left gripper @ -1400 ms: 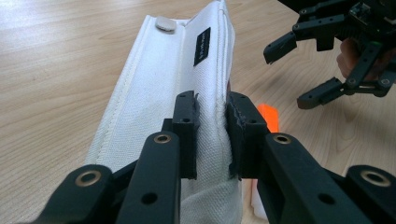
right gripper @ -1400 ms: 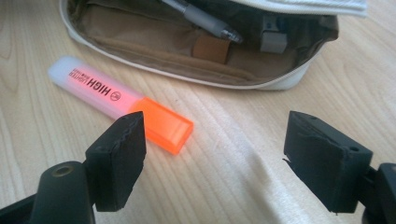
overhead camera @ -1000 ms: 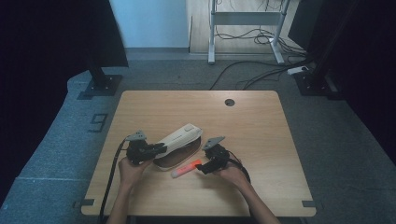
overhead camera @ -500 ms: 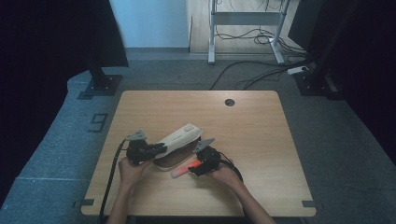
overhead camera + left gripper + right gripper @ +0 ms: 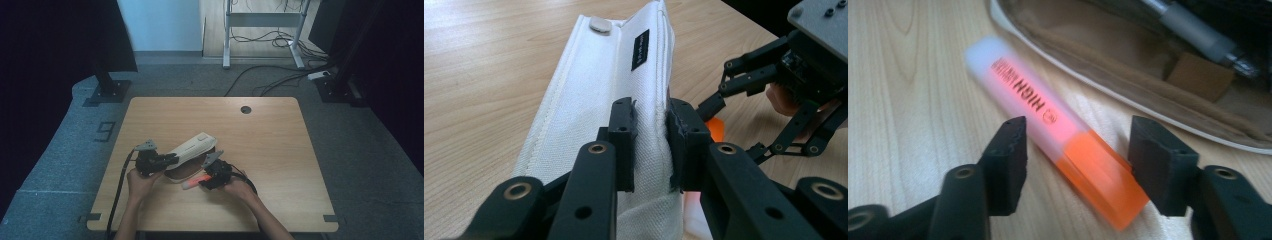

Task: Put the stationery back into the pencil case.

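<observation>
Orange highlighter [image 5: 1058, 145], lying on the surface at centre frame beside the open white pencil case [image 5: 624, 100] pinched by the left gripper [image 5: 651, 145]: right gripper [image 5: 1075, 165] jaws half-open, just closing astride it, untouching; centre before squeezing.

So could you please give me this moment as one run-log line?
left gripper: shut on pencil case flap | right gripper: jaws closing around orange highlighter, not yet gripping | highlighter: flat on table beside the open case
</observation>
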The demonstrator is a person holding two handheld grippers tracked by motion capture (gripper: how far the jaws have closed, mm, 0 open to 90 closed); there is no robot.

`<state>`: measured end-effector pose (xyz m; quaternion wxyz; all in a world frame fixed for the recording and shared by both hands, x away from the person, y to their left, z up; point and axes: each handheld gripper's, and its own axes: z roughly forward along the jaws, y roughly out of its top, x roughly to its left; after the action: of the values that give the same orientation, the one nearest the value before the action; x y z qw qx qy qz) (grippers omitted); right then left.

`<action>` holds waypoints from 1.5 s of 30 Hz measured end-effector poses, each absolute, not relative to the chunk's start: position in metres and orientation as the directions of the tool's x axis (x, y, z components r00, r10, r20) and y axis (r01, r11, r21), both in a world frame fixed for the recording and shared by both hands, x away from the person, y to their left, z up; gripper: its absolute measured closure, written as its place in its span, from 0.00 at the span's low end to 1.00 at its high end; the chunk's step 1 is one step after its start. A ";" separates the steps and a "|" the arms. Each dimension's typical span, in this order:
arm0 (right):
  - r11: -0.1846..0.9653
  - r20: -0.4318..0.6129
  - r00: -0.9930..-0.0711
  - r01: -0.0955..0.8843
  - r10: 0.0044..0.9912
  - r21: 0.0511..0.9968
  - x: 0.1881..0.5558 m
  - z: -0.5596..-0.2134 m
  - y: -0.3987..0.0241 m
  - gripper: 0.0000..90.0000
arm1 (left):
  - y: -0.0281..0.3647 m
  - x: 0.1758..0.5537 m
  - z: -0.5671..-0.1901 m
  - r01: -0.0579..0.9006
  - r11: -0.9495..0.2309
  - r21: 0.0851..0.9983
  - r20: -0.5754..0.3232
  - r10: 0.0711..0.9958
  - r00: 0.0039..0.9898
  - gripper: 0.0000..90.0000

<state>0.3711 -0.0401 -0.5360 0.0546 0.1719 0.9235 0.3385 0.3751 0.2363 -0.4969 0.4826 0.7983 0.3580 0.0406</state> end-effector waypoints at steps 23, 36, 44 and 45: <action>0.717 0.083 -0.954 0.273 0.289 0.642 0.349 -0.534 -0.045 0.72 | 0.235 0.375 -0.498 0.532 -0.285 0.797 -0.275 0.614 0.740 0.82; 0.709 0.084 -0.953 0.273 0.290 0.651 0.340 -0.529 -0.047 0.73 | 0.235 0.375 -0.498 0.533 -0.283 0.797 -0.277 0.614 0.739 0.82; 0.692 0.087 -0.952 0.274 0.293 0.668 0.335 -0.519 -0.053 0.73 | 0.235 0.375 -0.498 0.534 -0.282 0.797 -0.278 0.614 0.739 0.82; 0.691 0.086 -0.952 0.272 0.293 0.670 0.335 -0.518 -0.053 0.73 | 0.236 0.376 -0.498 0.534 -0.283 0.797 -0.278 0.613 0.739 0.82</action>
<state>0.3348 -0.0534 -0.5177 0.0140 0.1536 0.9193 0.3621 0.3755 0.2355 -0.4982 0.4794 0.7999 0.3586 0.0413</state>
